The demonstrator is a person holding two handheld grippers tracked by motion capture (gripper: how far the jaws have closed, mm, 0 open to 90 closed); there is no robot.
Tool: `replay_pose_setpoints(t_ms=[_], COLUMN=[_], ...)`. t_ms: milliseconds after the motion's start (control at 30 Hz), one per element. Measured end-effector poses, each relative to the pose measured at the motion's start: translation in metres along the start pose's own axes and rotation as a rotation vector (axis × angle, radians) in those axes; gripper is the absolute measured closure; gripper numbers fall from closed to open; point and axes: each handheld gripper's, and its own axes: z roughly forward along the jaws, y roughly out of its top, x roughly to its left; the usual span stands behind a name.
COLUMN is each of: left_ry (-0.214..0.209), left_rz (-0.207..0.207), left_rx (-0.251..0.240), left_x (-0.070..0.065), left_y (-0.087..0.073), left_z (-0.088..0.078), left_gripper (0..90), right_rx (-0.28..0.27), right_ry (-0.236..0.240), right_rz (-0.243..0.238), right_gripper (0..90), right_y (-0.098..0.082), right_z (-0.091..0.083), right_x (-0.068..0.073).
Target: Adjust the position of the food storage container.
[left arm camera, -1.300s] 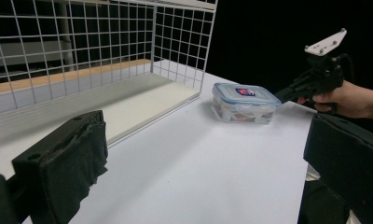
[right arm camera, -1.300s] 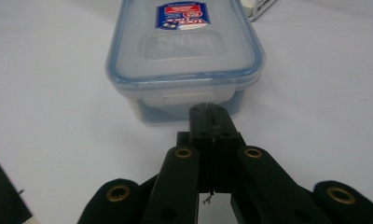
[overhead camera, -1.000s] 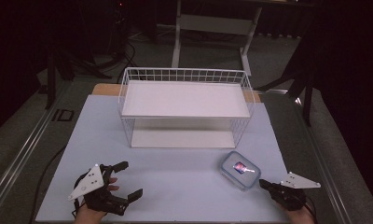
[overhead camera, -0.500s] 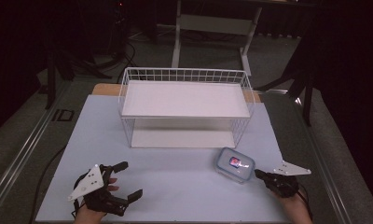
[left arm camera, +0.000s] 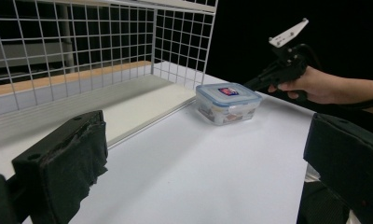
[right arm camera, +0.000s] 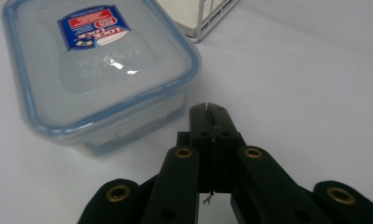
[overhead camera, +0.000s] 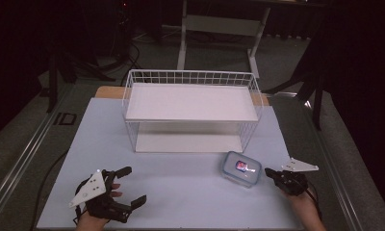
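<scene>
A clear plastic box [overhead camera: 241,168] with a blue-rimmed lid and a red and blue label lies on the white table, in front of the rack's right end. My right gripper [overhead camera: 269,172] is shut, its tips just right of the box and close to its side wall [right arm camera: 128,126]. In the right gripper view the jaws press together with nothing between them [right arm camera: 211,112]. My left gripper [overhead camera: 133,185] rests open at the table's front left, far from the box [left arm camera: 227,102]. The left gripper view also catches the right gripper [left arm camera: 257,84] beside the box.
A white wire rack [overhead camera: 193,108] with an upper shelf and a lower board stands mid-table, behind the box. The white table [overhead camera: 190,192] has dark floor and metal rails on both sides. A stand's legs [overhead camera: 219,29] rise behind the table.
My right gripper has moved forward and left, from the table's front right corner up to the box's right side. The left gripper has stayed in place.
</scene>
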Motion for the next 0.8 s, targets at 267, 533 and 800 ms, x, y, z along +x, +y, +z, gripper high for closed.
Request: replay_pose_setpoints(t_ms=[267,533,800], left_ry=[-0.003,-0.005,-0.010], left_rz=[-0.003,-0.003,-0.007], left_rx=[0.003,0.006,0.009], left_x=[0.001,0.000,0.001], left_y=[-0.001,-0.001,-0.001], left_z=[0.000,0.002,0.002], left_gripper=[0.4,0.4,0.4], right_rx=[0.029,0.038,0.049], right_ry=[0.004,0.035,0.103], right_rz=[-0.005,-0.027,-0.068], right_gripper=[90.0,90.0,90.0], right_y=[0.012,0.027,0.050], right_z=[0.015,0.031,0.058], right_x=[0.006,0.017,0.042])
